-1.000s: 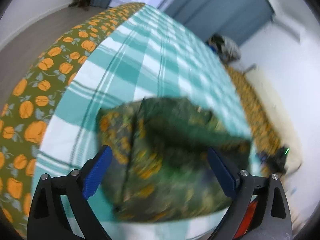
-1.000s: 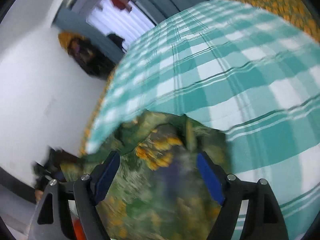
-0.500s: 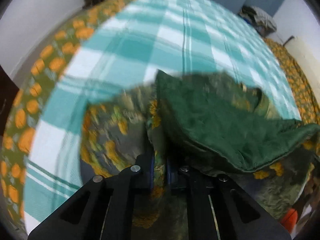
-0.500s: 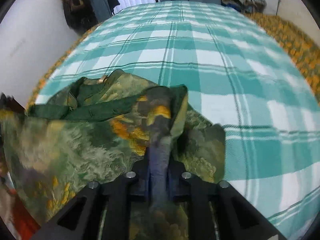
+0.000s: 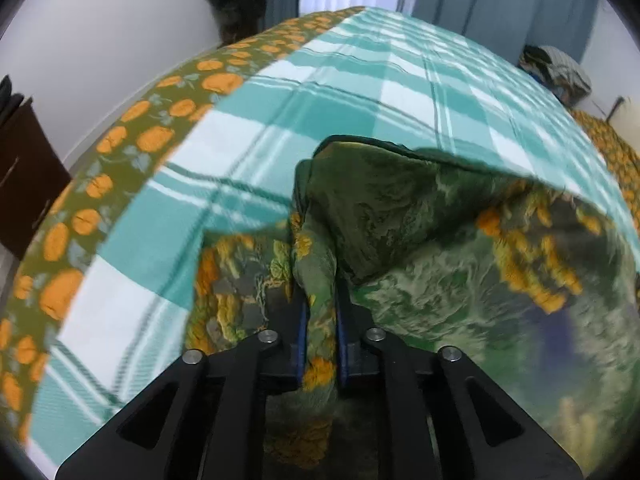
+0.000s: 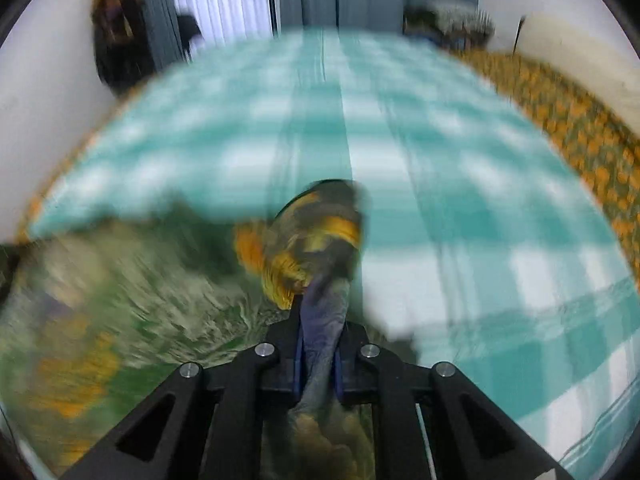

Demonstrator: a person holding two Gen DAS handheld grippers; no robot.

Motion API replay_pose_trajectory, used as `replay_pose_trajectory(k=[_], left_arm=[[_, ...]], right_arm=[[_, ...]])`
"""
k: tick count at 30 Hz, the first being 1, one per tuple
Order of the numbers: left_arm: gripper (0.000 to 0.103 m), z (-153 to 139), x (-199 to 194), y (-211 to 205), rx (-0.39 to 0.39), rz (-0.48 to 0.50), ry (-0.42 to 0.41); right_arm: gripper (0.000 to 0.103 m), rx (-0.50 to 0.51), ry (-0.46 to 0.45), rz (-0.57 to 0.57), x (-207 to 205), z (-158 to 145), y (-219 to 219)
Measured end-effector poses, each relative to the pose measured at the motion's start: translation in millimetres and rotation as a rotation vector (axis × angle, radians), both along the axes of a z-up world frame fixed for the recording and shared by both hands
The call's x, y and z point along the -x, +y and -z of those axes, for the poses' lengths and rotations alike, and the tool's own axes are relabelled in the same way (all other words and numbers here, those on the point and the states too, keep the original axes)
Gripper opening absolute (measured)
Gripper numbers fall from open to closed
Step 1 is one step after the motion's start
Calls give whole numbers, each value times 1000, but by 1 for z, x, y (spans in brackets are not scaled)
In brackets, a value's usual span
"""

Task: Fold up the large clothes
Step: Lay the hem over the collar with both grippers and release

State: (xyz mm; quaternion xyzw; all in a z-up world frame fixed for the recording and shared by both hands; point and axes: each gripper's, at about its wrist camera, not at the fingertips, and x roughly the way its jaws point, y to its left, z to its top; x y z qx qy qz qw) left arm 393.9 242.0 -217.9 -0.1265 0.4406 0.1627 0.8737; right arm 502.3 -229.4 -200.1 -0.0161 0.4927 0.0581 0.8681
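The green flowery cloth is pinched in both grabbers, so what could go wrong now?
1. The left gripper pinches only a narrow bunched fold of the green flowery cloth, so it might slip out when pulled.
2. The right gripper also holds a thin twisted strip, which could leave the fold crooked.
3. The loose rest drapes over the checked blanket near the bed's edge and might drag or slide off.

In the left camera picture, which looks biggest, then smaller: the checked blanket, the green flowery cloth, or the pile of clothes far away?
1. Checked blanket.
2. Green flowery cloth, though it looks big partly because it is near the camera.
3. Pile of clothes, tiny partly because it is far.
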Motion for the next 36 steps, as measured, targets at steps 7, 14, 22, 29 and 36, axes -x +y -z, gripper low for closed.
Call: replay_pose_trajectory(k=[7, 14, 22, 29, 36], left_arm=[[14, 10, 14, 2, 51, 13, -90], [14, 11, 14, -1, 39, 15, -105], [17, 5, 18, -3, 27, 19, -97], [69, -30, 38, -6, 0, -13, -103], [89, -89, 47, -26, -20, 83, -209]], right_arm=[[16, -46, -60, 21, 6, 16, -7], [16, -79, -71, 28, 7, 23, -7], [16, -141, -70, 36, 7, 24, -16], [16, -205, -84, 64, 12, 21, -27], [58, -153, -210, 62, 33, -49, -31]])
